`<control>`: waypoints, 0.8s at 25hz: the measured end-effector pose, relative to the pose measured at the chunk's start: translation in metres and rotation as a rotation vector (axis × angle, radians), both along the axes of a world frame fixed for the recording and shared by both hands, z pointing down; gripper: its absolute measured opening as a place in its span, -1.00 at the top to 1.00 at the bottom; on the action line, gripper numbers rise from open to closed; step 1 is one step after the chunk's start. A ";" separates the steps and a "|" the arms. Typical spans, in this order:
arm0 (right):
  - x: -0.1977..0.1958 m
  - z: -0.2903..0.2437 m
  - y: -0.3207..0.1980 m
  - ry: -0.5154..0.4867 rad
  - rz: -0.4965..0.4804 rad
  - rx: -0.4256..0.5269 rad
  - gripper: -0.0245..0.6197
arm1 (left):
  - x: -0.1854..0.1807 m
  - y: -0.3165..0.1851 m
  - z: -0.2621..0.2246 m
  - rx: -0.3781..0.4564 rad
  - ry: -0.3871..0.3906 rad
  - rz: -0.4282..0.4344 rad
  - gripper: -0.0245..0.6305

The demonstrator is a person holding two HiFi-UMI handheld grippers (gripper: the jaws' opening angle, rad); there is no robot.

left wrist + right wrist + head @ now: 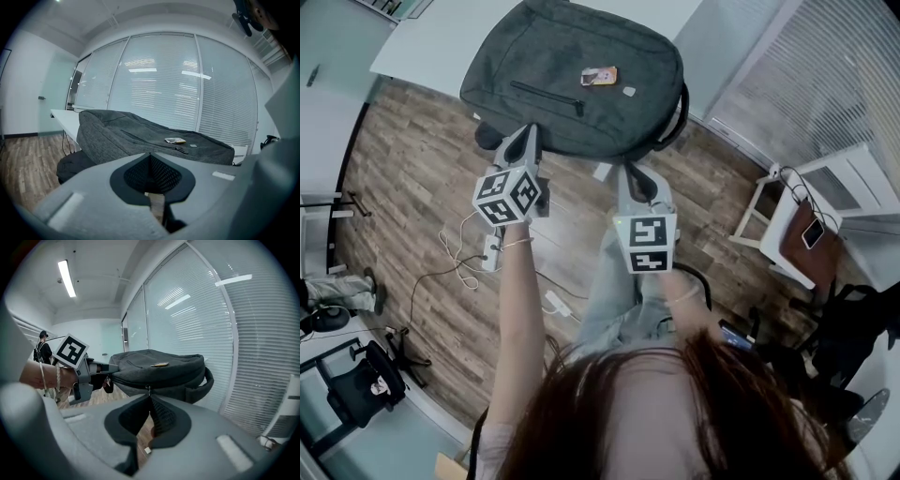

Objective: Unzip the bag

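White table (pixel 422 47) is seen under the grey bag (pixel 572 75), which is laid flat. At the bag's near side 2 grippers are held: the left gripper (pixel 528 133) is closed completely, the right gripper (pixel 630 171) is closed on the zipper pull (pixel 149 390).

There is one dark grey bag (pixel 572 80), lying over the near edge of the one white tabletop (pixel 422 52). On the bag are one small orange card (pixel 599 76) and one pale patch (pixel 629 91), and one zipper pull (pixel 148 390) hangs at its near side. The hand-held grippers number two, a left hand-held gripper (pixel 528 133) and a right hand-held gripper (pixel 628 172). Each carries one marker cube (pixel 508 195) (pixel 649 244). One power strip (pixel 492 251) lies on the floor (pixel 412 187).
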State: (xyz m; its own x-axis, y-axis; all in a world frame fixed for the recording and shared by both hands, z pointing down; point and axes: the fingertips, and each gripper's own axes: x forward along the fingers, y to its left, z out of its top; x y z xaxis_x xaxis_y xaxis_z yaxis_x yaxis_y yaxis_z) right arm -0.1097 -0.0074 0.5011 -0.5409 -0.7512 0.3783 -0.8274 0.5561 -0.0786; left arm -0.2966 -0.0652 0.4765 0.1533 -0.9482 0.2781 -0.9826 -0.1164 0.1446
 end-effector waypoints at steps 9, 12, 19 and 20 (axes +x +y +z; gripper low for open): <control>0.010 -0.003 -0.004 0.036 0.011 0.002 0.90 | 0.000 0.001 0.001 0.003 -0.004 0.009 0.90; 0.013 -0.004 -0.004 0.051 0.009 0.001 0.90 | 0.000 0.002 0.000 0.005 -0.010 0.009 0.90; 0.025 -0.008 -0.010 0.080 0.021 -0.005 0.90 | 0.001 0.002 0.000 0.008 -0.020 0.015 0.90; 0.028 -0.009 -0.012 0.083 0.024 -0.007 0.90 | 0.001 0.002 0.000 0.009 -0.021 0.015 0.90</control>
